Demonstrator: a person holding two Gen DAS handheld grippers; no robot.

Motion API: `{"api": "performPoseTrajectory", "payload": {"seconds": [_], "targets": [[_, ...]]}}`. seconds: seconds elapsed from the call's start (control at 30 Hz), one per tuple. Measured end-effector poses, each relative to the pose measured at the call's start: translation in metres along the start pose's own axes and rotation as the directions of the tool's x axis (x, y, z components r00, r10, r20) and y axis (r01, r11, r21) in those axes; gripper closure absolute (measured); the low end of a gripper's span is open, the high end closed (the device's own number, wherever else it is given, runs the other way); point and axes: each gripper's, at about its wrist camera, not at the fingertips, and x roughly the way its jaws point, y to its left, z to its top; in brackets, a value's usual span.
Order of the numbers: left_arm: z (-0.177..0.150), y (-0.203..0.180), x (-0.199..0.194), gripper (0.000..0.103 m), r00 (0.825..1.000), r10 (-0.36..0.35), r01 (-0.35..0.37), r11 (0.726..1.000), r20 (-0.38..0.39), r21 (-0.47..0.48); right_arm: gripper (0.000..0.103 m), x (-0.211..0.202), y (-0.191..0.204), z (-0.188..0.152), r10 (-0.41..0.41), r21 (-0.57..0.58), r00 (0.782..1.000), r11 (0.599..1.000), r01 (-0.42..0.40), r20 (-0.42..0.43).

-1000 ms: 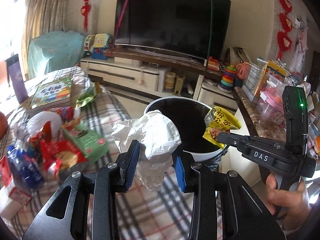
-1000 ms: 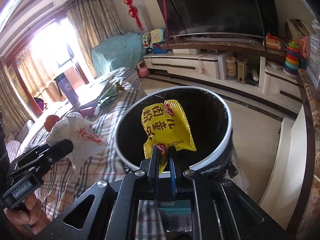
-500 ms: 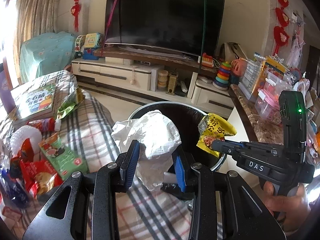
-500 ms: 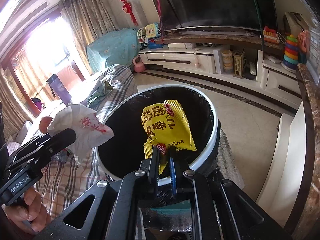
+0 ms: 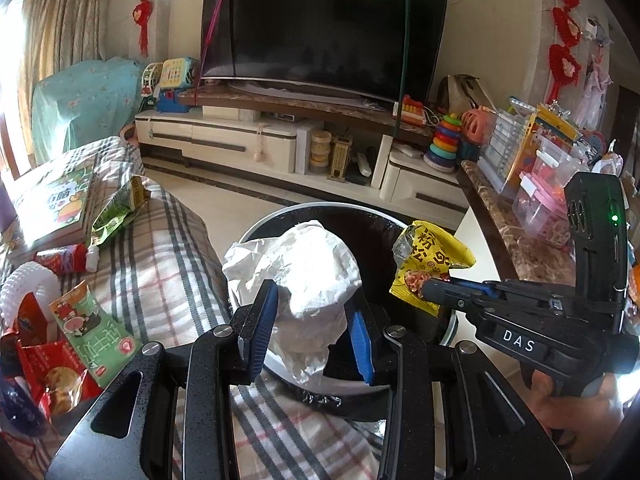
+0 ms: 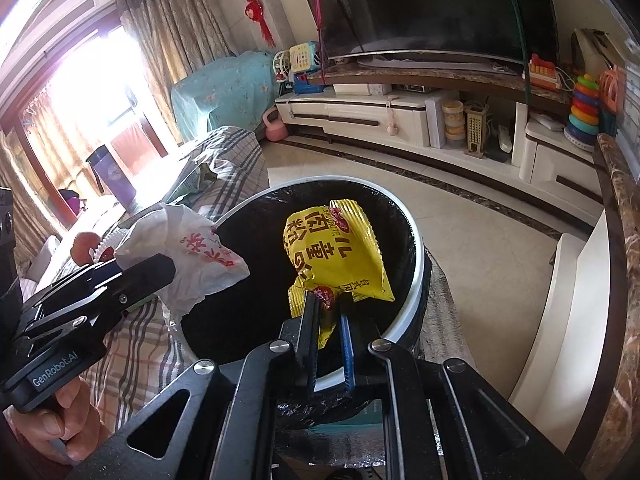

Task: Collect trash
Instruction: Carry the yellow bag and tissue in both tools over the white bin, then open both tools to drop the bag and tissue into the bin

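Over the open bin hang both bits of trash: a crumpled white paper wrapper and a yellow snack bag. Left gripper has the paper ball between its blue pads, and its jaws are opening a touch, pads still against the paper as far as I can see. Right gripper has its jaws nearly pressed together, pinching the yellow bag by its bottom corner right above the black liner. Bin sits just beside a plaid-covered table, which is pretty messy: green packet, red wrappers, a book. Further back, a big TV on a low white cabinet.
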Motion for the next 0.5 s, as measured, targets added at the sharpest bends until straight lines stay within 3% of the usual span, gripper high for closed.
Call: {"api": "performPoseTrajectory", "payload": {"seconds": [0.2, 0.3, 0.4, 0.5], "targets": [[-0.001, 0.005, 0.002, 0.056, 1.0, 0.013, -0.013, 1.0, -0.008, -0.012, 0.086, 0.003, 0.004, 0.0, -0.024, -0.021, 1.0, 1.0, 0.024, -0.008], [-0.006, 0.009, -0.003, 0.045, 1.0, 0.015, -0.015, 1.0, -0.002, -0.023, 0.056, 0.002, 0.002, -0.002, -0.019, -0.008, 1.0, 1.0, 0.019, -0.006], [-0.013, 0.015, -0.011, 0.042, 1.0, 0.024, -0.024, 0.999, 0.003, -0.033, 0.054, -0.003, 0.003, -0.005, -0.014, 0.006, 1.0, 1.0, 0.014, 0.005], [-0.023, 0.025, -0.022, 0.036, 0.999, 0.042, -0.041, 0.998, 0.009, -0.054, 0.042, -0.011, 0.007, -0.009, 0.004, 0.021, 1.0, 1.0, -0.004, 0.025]]}}
